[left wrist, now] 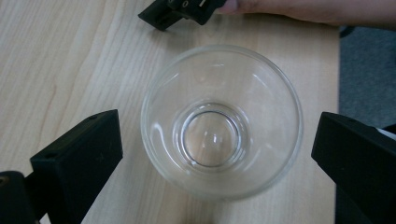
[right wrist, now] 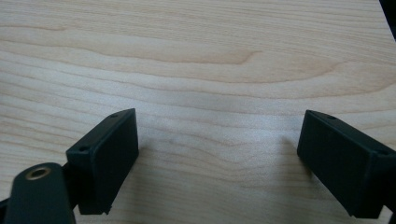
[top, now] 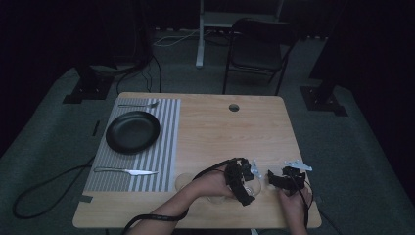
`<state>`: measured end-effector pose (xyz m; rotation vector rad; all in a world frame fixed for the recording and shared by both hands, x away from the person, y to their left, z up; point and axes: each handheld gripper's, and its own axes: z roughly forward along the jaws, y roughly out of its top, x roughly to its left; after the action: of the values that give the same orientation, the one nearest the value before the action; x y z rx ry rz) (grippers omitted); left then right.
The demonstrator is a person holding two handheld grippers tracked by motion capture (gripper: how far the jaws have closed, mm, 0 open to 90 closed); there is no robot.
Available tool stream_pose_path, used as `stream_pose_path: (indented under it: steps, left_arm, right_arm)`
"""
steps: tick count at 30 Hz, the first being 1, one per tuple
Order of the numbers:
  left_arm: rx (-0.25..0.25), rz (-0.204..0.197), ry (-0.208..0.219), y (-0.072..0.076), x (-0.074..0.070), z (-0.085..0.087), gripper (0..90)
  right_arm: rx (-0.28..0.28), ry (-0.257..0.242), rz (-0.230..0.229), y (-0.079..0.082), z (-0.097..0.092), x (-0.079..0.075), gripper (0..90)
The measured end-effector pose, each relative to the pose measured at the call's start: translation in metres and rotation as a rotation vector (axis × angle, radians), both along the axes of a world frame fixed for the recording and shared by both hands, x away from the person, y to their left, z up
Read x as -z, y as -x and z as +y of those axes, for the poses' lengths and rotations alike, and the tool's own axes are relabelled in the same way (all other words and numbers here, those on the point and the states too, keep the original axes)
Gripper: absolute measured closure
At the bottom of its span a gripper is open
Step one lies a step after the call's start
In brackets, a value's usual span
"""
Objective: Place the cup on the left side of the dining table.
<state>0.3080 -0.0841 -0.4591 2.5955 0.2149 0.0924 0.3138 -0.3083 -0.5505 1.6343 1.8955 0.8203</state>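
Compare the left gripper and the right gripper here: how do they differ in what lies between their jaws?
The left gripper has a clear glass standing upright between its jaws, with gaps on both sides; the right gripper has bare table between its jaws. In the high view, the left gripper sits closer to the placemat than the right gripper. Both are wide open, hand-held, near the table's front edge.

Clear glass (left wrist: 222, 123), black plate (top: 132, 131), grey-striped placemat (top: 166, 161), pale wood table (top: 230, 137)

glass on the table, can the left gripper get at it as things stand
Probably yes: the glass stands upright between the left gripper's open fingers, with bare table around it and nothing between.
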Motion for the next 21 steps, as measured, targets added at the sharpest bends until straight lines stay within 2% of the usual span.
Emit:
stream_pose_path:
  steps: [4,6,7,15,18,21]
  left_arm:
    - [-0.024,-0.005,-0.032,-0.001,0.003,-0.007,2.3]
    - [-0.034,0.014,-0.02,-0.003,0.003,-0.008,2.3]
    - [-0.039,0.016,-0.027,-0.003,0.003,-0.009,2.3]
    - [-0.047,0.025,-0.089,-0.002,0.007,-0.016,2.3]
    - [-0.06,0.031,-0.096,-0.002,0.007,-0.017,2.3]
    - [-0.055,0.025,-0.14,-0.001,0.012,-0.022,2.3]
  right_arm:
    - [0.0,0.0,0.0,0.0,0.0,0.0,12.1]
    - [0.0,0.0,0.0,0.0,0.0,0.0,12.1]
    - [0.0,0.0,0.0,0.0,0.0,0.0,12.1]
    - [0.0,0.0,0.0,0.0,0.0,0.0,12.1]
    - [0.0,0.0,0.0,0.0,0.0,0.0,12.1]
    - [0.0,0.0,0.0,0.0,0.0,0.0,12.2]
